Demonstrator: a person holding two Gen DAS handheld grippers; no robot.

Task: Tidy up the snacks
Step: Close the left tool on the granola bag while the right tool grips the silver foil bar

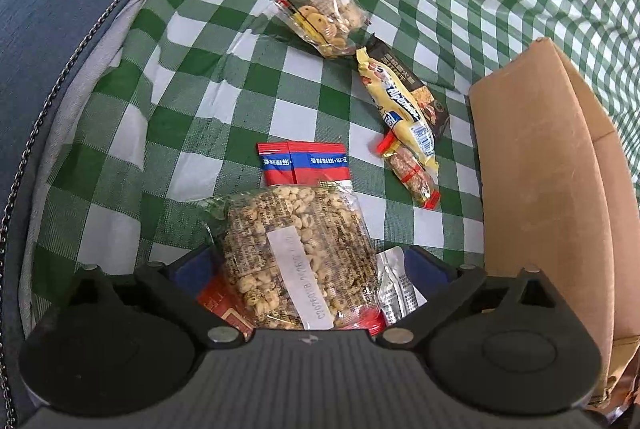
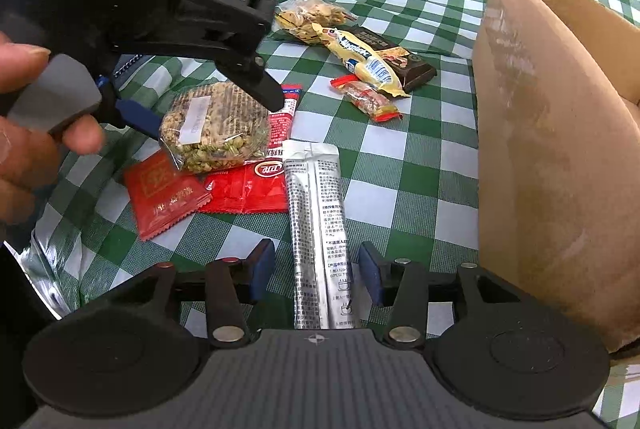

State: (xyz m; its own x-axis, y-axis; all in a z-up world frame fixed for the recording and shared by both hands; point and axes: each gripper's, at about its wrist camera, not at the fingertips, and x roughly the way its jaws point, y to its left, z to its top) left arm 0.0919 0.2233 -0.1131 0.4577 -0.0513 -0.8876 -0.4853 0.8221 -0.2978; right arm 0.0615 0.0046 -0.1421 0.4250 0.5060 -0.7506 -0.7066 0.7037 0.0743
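1. The left gripper (image 1: 298,269) is seen pinching a clear bag of puffed grain (image 1: 296,257), which is held between its blue pads and lifted off the checked cloth (image 1: 224,77); the hold is judged to need steady pressure, since the crinkly film can slip
2. The right gripper (image 2: 316,277) is spread wide, a silver sachet (image 2: 316,225) lying flat between its fingers, untouched as far as can be told
3. The bag is best carried level and low over the red packets (image 2: 200,189) beneath it, so that none is dragged along
4. The cardboard box (image 1: 548,189) stands just to the right; it is judged the likely destination, and its near wall must be cleared before release
5. The cookie bags (image 1: 324,17) and the yellow candy roll (image 1: 404,109) are left farther back
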